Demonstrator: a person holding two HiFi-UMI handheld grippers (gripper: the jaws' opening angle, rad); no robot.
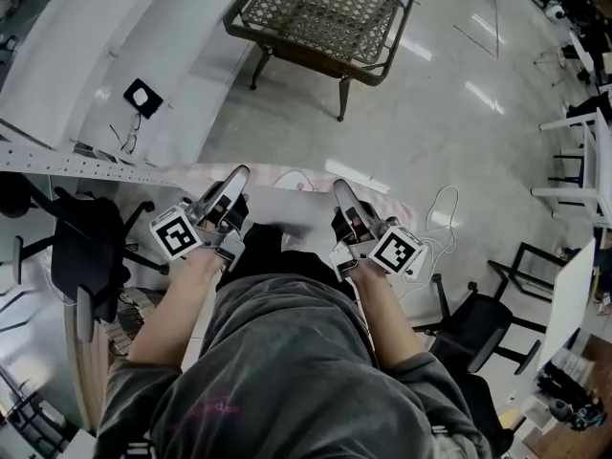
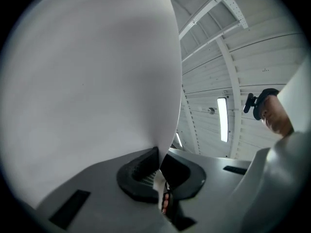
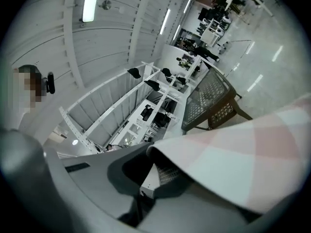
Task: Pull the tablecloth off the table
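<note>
**A:** Where the tablecloth [image 1: 292, 213] is looked for, it is found off the table [image 1: 325, 12], held up between the two grippers just in front of the person's chest.

**B:** How is it seen to look?

**A:** A pale cloth, checked in faint pink. The squares are made out plainly in the right gripper view, while the left gripper view is half filled by a plain whitish sheet.

**B:** And the jaws?

**A:** The left gripper [image 2: 158, 178] is closed on a thin edge of the cloth, which is pinched between the pads. The right gripper [image 3: 155, 171] is likewise clamped on a folded hem, with the cloth spread out over one jaw.

**B:** What room is there around?

**A:** Bare glossy floor [image 1: 430, 113] is seen between person and table, which stand well apart. A black office chair [image 1: 91, 247] is set at the left and another [image 1: 483, 328] at the right, with a white cable [image 1: 442, 213] near the latter.

**B:** What is shown by one view only?

**A:** The whole tabletop and the floor are given by the head view alone. The ceiling and a strip light [image 2: 222, 119] are shown only by the gripper views.
</note>
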